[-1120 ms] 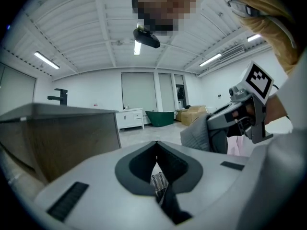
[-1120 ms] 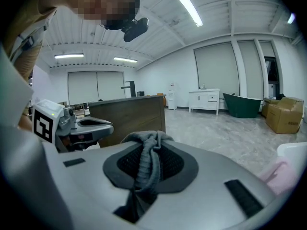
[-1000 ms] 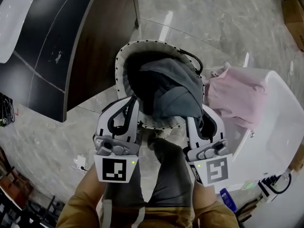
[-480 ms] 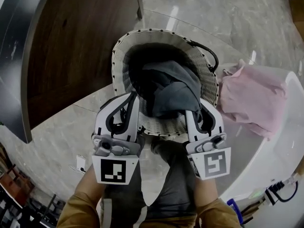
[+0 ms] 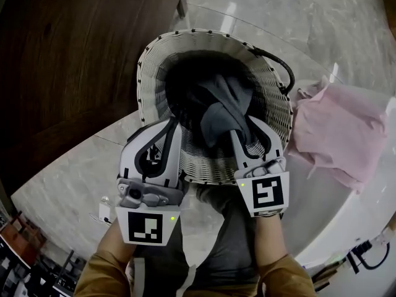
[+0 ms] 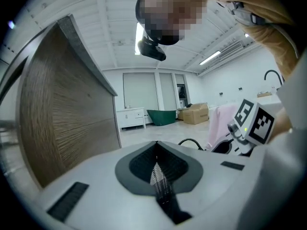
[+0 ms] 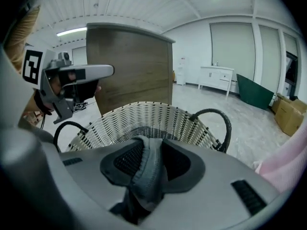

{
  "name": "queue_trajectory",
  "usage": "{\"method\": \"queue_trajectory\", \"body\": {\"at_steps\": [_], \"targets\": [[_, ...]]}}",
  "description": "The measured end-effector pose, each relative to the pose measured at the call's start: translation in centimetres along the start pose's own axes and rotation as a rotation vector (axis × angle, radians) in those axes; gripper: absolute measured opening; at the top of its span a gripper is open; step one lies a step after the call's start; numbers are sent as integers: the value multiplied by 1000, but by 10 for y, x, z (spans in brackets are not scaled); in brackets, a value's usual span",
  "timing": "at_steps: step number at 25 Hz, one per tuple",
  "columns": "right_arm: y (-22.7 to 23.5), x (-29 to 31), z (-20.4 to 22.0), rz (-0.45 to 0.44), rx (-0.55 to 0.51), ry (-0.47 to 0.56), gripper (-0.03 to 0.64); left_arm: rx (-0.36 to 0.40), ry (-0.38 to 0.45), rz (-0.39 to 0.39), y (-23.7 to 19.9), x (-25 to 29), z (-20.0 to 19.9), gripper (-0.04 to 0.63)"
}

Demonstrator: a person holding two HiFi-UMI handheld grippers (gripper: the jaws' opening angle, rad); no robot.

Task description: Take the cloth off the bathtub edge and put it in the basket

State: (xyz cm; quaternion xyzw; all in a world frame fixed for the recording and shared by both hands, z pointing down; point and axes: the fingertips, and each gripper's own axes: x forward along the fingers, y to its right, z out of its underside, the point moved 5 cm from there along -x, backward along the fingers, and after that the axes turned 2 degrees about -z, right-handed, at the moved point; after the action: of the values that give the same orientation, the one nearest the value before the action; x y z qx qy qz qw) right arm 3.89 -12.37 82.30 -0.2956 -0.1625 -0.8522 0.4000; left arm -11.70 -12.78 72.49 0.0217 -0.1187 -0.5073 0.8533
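A white wicker basket (image 5: 148,67) with black handles stands on the floor below me. A grey cloth (image 5: 219,113) hangs into it, and my right gripper (image 5: 240,127) is shut on its bunched upper fold. In the right gripper view the fold (image 7: 148,169) fills the gap between the pads, above the basket's far wall (image 7: 144,116). Those jaws have just been opening, with the cloth still between them. My left gripper (image 5: 172,125) sits at the basket's near rim, shut and empty; its pads (image 6: 165,164) meet with only a slit between them.
A pink cloth (image 5: 340,129) lies draped over the white bathtub edge (image 5: 371,209) right of the basket. A dark wooden cabinet (image 5: 62,60) stands at the left. Grey stone floor (image 5: 68,184) surrounds the basket. My legs are directly below the grippers.
Both grippers have sunk toward the basket, the right one further and tipped more downward. The grey cloth has gone deeper into the basket. The view has closed in on the basket.
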Motion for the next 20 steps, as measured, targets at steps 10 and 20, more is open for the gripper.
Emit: {"method": "queue_trajectory", "body": {"at_steps": [10, 20], "targets": [[9, -10, -7, 23, 36, 18, 134, -1, -14, 10, 5, 4, -7, 4], [7, -84, -69, 50, 4, 65, 137, -17, -17, 23, 9, -18, -80, 3]]}}
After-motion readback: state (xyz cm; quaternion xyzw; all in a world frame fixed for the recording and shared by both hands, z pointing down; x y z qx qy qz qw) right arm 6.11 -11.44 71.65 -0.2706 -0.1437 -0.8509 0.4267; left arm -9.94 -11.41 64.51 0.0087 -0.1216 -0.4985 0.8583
